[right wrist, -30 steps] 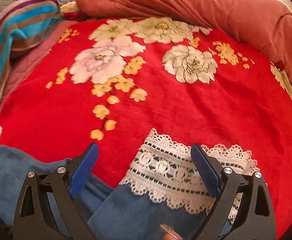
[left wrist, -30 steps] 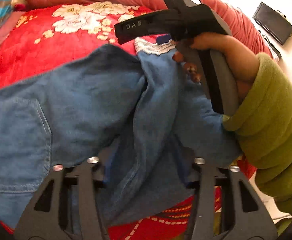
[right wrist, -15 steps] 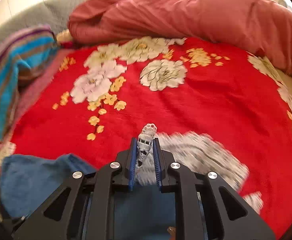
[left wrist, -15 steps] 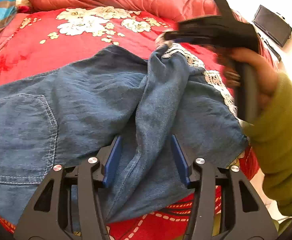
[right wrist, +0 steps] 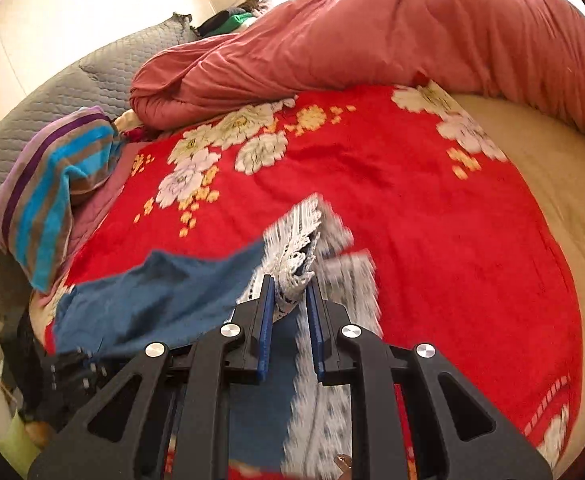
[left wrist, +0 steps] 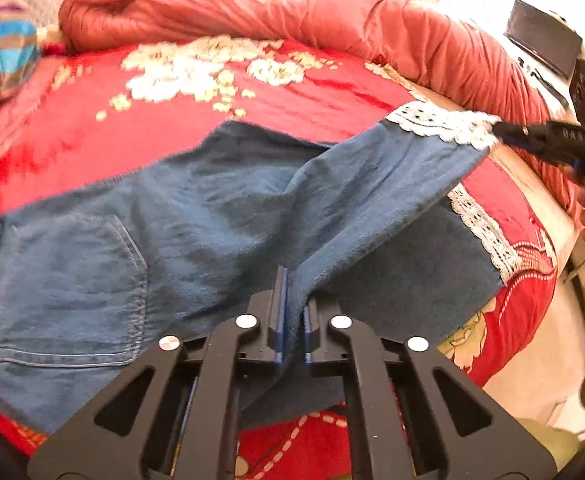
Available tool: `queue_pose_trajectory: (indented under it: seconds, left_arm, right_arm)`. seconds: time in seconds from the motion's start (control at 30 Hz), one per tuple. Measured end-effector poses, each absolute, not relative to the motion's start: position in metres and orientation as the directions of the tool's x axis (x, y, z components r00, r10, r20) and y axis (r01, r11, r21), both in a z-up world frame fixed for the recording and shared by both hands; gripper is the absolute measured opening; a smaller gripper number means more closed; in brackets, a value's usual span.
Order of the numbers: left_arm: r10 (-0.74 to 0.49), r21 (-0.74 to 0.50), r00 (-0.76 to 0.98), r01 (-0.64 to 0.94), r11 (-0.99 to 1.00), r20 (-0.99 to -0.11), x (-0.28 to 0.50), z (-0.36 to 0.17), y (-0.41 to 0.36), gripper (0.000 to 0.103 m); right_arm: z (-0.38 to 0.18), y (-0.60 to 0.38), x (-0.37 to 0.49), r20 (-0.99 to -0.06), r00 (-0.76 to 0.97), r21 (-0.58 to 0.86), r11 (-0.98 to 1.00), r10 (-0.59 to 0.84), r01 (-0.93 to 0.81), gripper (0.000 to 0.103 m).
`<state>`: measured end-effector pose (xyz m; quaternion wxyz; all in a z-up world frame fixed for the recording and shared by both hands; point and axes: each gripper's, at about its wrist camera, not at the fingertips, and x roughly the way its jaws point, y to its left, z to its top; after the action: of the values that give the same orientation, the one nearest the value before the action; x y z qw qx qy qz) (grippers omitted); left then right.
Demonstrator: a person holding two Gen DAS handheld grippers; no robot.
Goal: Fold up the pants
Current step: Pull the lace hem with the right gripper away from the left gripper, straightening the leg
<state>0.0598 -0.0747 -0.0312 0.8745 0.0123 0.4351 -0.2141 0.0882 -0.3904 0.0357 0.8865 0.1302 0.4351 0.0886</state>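
Observation:
Blue denim pants (left wrist: 196,216) with a back pocket lie across a red floral blanket (left wrist: 72,136). My left gripper (left wrist: 292,280) is shut on a raised fold of the denim near the crotch. One leg is pulled up and out to the right. Its white lace hem (left wrist: 440,126) is pinched by my right gripper (left wrist: 506,131), which a hand holds at the right edge. In the right wrist view the right gripper (right wrist: 290,284) is shut on the bunched lace hem (right wrist: 298,252), and the denim (right wrist: 152,300) trails off to the left. The other leg's lace hem (left wrist: 488,236) lies flat.
A rolled salmon quilt (left wrist: 292,12) runs along the back of the bed. A striped pillow (right wrist: 52,192) and a grey quilted cover (right wrist: 92,76) lie at the left. The bed's edge (left wrist: 532,360) drops off at the right, with a dark flat device (left wrist: 544,44) beyond it.
The left gripper closed on the denim fold. The right gripper closed on the lace hem, then carried it up and to the right, stretching that leg out.

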Motion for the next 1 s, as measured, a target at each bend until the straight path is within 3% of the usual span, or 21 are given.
queue_pose_trajectory:
  seconds: [0.3, 0.37, 0.5, 0.6, 0.67, 0.7, 0.87, 0.9, 0.93, 1.0]
  left_arm:
    - [-0.321, -0.095, 0.541, 0.404, 0.91, -0.778, 0.042, -0.026, -0.074, 0.0]
    - [-0.313, -0.09, 0.536, 0.401, 0.912, -0.784, 0.04, -0.029, -0.074, 0.0]
    - [-0.321, -0.097, 0.527, 0.409, 0.907, -0.787, 0.037, -0.03, -0.075, 0.0]
    - [-0.322, -0.098, 0.521, 0.411, 0.906, -0.791, 0.036, -0.031, -0.076, 0.0]
    - [-0.321, -0.101, 0.516, 0.409, 0.907, -0.794, 0.035, -0.033, -0.077, 0.0]
    - [-0.32, -0.1, 0.514, 0.409, 0.907, -0.796, 0.035, -0.034, -0.077, 0.0]
    - [-0.313, -0.094, 0.509, 0.41, 0.907, -0.802, 0.033, -0.038, -0.08, 0.0]
    - [-0.311, -0.091, 0.509, 0.411, 0.907, -0.803, 0.033, -0.038, -0.08, 0.0]
    - [-0.308, -0.086, 0.509, 0.413, 0.907, -0.803, 0.032, -0.038, -0.081, 0.0]
    - [-0.309, -0.084, 0.515, 0.414, 0.907, -0.8, 0.031, -0.037, -0.081, 0.0]
  right_arm:
    - [0.011, -0.404, 0.028, -0.792, 0.553, 0.337, 0.94, 0.259, 0.043, 0.015]
    - [0.005, -0.406, 0.02, -0.803, 0.539, 0.334, 0.941, 0.254, 0.055, 0.007]
    - [-0.005, -0.415, 0.011, -0.821, 0.514, 0.339, 0.937, 0.248, 0.089, 0.007]
    - [-0.008, -0.419, 0.011, -0.803, 0.517, 0.399, 0.912, 0.296, 0.098, 0.016]
    - [-0.01, -0.416, 0.013, -0.809, 0.508, 0.389, 0.917, 0.295, 0.086, 0.043]
    - [-0.011, -0.414, 0.015, -0.809, 0.505, 0.39, 0.918, 0.302, 0.076, 0.044]
    - [-0.027, -0.395, 0.025, -0.831, 0.468, 0.345, 0.939, 0.302, 0.007, 0.043]
    - [-0.03, -0.392, 0.026, -0.834, 0.463, 0.335, 0.942, 0.299, -0.005, 0.039]
    - [-0.032, -0.39, 0.025, -0.839, 0.465, 0.317, 0.949, 0.283, -0.005, 0.026]
    - [-0.031, -0.392, 0.022, -0.835, 0.477, 0.308, 0.951, 0.275, -0.009, 0.02]
